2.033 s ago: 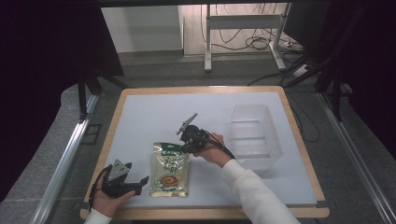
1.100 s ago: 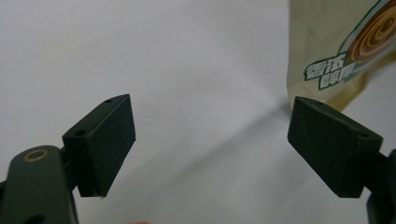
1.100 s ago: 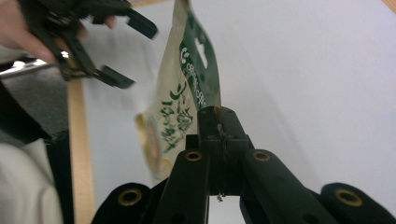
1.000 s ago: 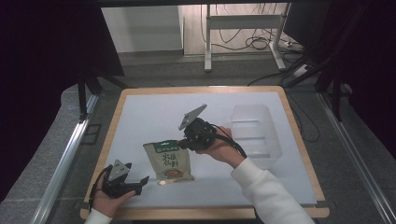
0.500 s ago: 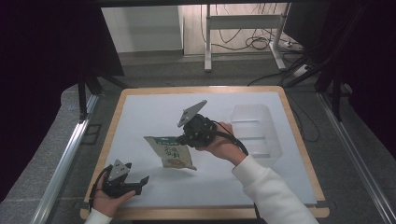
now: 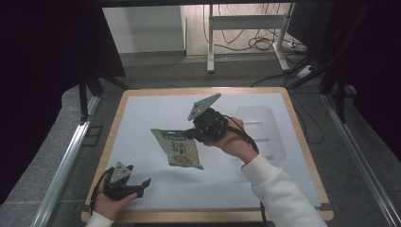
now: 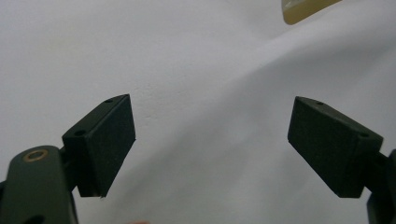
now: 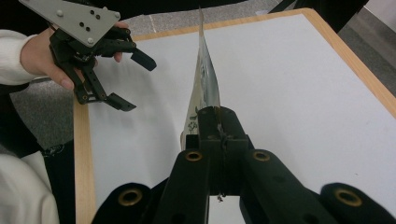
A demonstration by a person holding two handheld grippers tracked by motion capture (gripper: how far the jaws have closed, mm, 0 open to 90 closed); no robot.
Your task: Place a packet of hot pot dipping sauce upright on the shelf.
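Now the right claw (image 6: 189,134), clamped on the snack pouch (image 6: 178,148), has lifted it off the table (image 6: 142,113); left claw (image 6: 142,185) gapes empty.

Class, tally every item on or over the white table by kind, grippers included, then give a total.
Handheld grippers: 2 (left gripper, right gripper)
Snack pouches: 1 (green snack pouch)
Clear plastic containers: 1 (clear plastic container)
Total: 4
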